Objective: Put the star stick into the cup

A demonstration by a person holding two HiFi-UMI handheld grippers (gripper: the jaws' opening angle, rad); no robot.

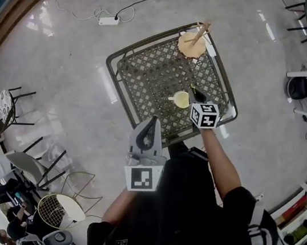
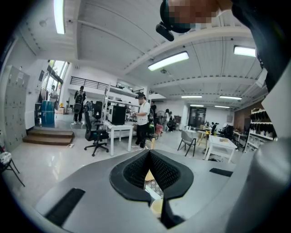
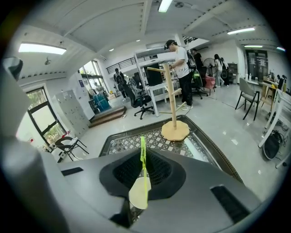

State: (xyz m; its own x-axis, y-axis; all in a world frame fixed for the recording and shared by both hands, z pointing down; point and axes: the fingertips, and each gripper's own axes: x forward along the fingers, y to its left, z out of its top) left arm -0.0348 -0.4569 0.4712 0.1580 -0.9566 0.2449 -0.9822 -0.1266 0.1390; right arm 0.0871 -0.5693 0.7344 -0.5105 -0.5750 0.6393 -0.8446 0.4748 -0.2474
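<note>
Right gripper [image 1: 196,95] clamped on star stick [image 3: 143,157], green shaft between jaws (pale end nearest camera). Held over tabletop [image 1: 148,71] by near edge, just beside cup [image 1: 181,99]. Stick not yet in cup; insertion left. Left gripper [image 2: 148,155] closed, empty, at near edge.

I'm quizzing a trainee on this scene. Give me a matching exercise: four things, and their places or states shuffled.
1 star stick
2 cup
3 wooden peg stand
4 left gripper

a at the lattice table's far right corner
b shut, empty
c clamped in the right gripper
d on the table beside the right gripper

Pairs: 1-c, 2-d, 3-a, 4-b.
</note>
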